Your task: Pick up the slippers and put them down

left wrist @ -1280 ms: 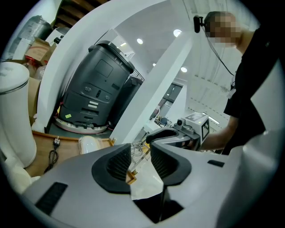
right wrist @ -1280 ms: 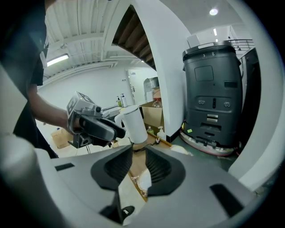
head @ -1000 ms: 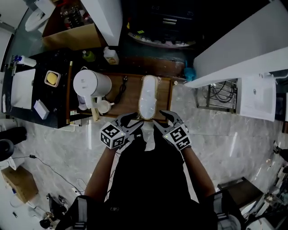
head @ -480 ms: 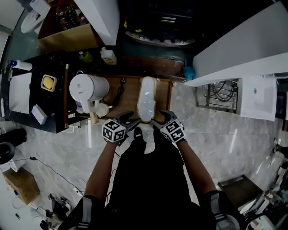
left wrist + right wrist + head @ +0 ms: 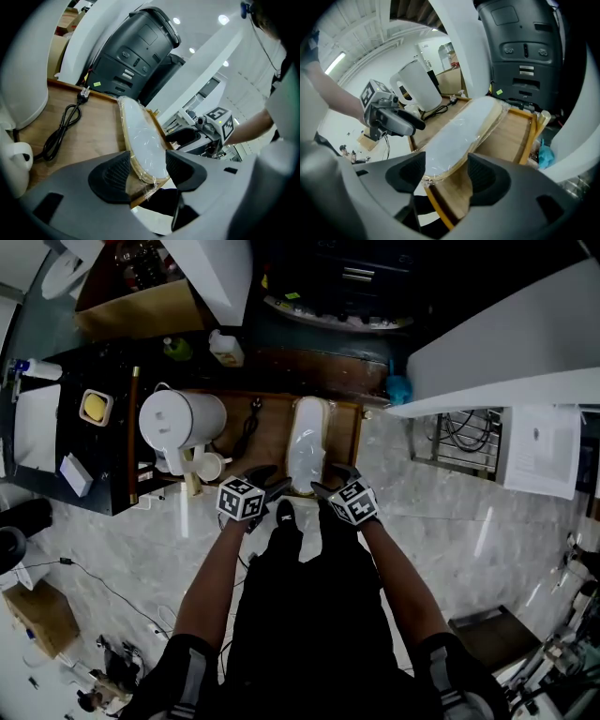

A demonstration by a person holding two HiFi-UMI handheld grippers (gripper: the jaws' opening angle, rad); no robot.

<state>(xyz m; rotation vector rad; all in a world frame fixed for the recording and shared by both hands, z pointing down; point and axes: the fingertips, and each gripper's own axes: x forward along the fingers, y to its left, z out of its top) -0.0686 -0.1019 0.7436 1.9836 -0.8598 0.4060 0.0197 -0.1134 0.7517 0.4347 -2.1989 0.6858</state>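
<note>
The slippers [image 5: 307, 442] are a pale pair wrapped in clear film, lying lengthwise on a wooden tray [image 5: 262, 432]. In the head view both grippers sit at the pack's near end, the left gripper [image 5: 270, 486] at its left and the right gripper [image 5: 325, 487] at its right. The left gripper view has the heel end [image 5: 140, 136] between the jaws of the left gripper [image 5: 145, 171], which are opening, the pads off the film. From the right gripper [image 5: 447, 173] the same end [image 5: 459, 129] lies between jaws that are also opening and not pressing.
On the tray's left half stand a white kettle [image 5: 178, 418] and a small white cup [image 5: 214, 465], with a black cable [image 5: 251, 423] beside them. A dark machine [image 5: 136, 47] rises behind the tray. A white counter [image 5: 506, 343] runs at the right. Marble floor [image 5: 469, 521] surrounds me.
Both grippers have sunk toward the tray and look smaller in the head view. Their jaws have spread wider around the slippers' near end.
</note>
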